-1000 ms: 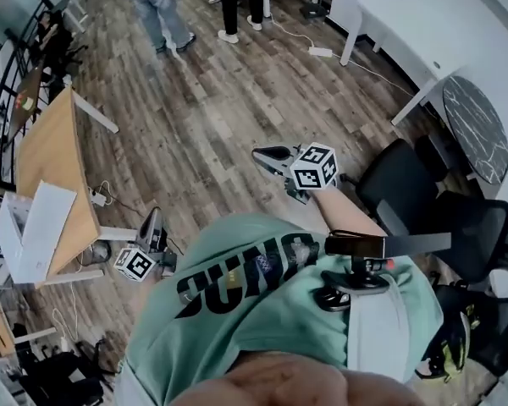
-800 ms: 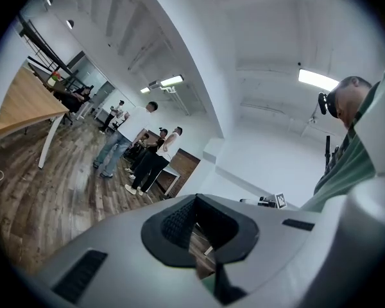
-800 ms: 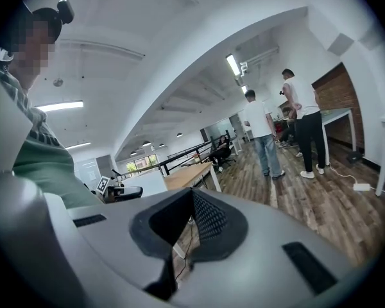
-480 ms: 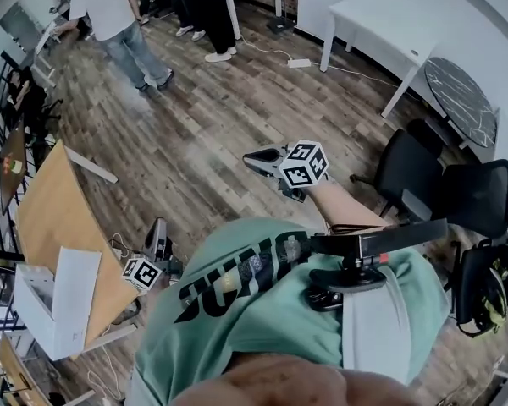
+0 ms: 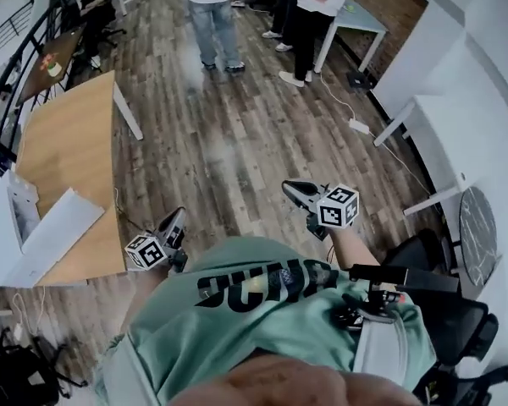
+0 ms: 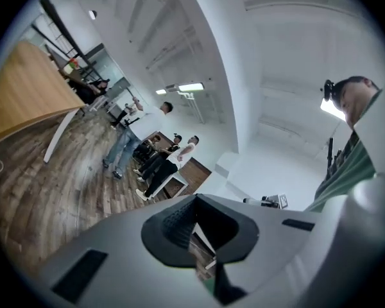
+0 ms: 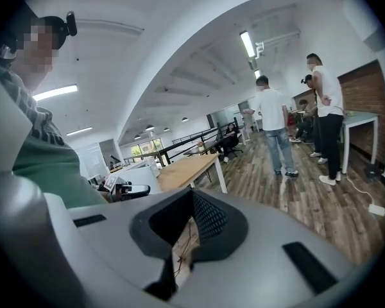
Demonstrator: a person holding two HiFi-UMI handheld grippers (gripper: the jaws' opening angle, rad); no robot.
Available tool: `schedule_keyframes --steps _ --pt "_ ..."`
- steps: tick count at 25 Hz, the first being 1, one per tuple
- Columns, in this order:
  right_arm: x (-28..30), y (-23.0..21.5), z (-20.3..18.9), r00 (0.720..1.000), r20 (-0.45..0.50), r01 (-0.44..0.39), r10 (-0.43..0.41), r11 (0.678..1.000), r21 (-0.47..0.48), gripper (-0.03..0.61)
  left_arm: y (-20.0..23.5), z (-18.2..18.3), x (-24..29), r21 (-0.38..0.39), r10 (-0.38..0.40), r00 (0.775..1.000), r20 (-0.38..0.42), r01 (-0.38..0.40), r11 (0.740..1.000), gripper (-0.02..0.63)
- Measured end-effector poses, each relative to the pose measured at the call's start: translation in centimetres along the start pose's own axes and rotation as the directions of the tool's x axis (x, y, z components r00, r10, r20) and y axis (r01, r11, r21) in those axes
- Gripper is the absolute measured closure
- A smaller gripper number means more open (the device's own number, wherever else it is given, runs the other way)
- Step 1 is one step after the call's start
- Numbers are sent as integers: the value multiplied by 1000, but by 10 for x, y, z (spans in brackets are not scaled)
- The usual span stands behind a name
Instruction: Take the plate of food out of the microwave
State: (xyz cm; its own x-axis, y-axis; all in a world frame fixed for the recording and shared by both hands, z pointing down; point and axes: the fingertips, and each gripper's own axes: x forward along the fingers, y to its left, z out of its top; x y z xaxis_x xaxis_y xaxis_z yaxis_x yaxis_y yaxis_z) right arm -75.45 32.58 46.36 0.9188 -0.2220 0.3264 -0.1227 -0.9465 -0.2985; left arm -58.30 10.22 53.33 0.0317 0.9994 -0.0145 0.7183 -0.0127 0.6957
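Observation:
No plate of food shows in any view. A white box-shaped appliance [image 5: 7, 222] with a flat white panel [image 5: 57, 227] beside it sits on the near end of a wooden table [image 5: 68, 142]; I cannot tell whether it is the microwave. My left gripper [image 5: 176, 221] hangs by my left hip over the floor, near that table's corner, its jaws shut and empty [image 6: 194, 226]. My right gripper [image 5: 293, 189] is held out in front over the wood floor, also shut with nothing between its pads [image 7: 187, 233].
Several people [image 5: 213, 7] stand at the far end of the floor. White tables [image 5: 419, 108] line the right wall, with a power strip [image 5: 359, 126] and cable on the floor. A black office chair [image 5: 423, 256] is close on my right. A black railing [image 5: 17, 66] runs behind the wooden table.
The head view has swung round: the wooden table and white appliance now lie larger on the left, and the standing people sit at top centre. Both grippers stay shut at my sides.

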Motion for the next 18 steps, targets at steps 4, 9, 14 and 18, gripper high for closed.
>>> schedule_keyframes --steps 4,9,14,18 --pt "44 -43 18 993 -13 -119 118 993 -2 571 23 17 25 -28 71 996 55 -70 997 615" --pt "72 -125 54 974 2 -228 228 974 -13 571 24 60 92 4 148 977 154 -151 989 615" --pt "85 -193 89 953 5 -303 304 953 -20 571 14 73 147 3 190 961 199 -194 981 615" --pt "90 -234 92 935 23 -354 353 935 3 571 12 66 180 22 241 952 190 -250 968 615"
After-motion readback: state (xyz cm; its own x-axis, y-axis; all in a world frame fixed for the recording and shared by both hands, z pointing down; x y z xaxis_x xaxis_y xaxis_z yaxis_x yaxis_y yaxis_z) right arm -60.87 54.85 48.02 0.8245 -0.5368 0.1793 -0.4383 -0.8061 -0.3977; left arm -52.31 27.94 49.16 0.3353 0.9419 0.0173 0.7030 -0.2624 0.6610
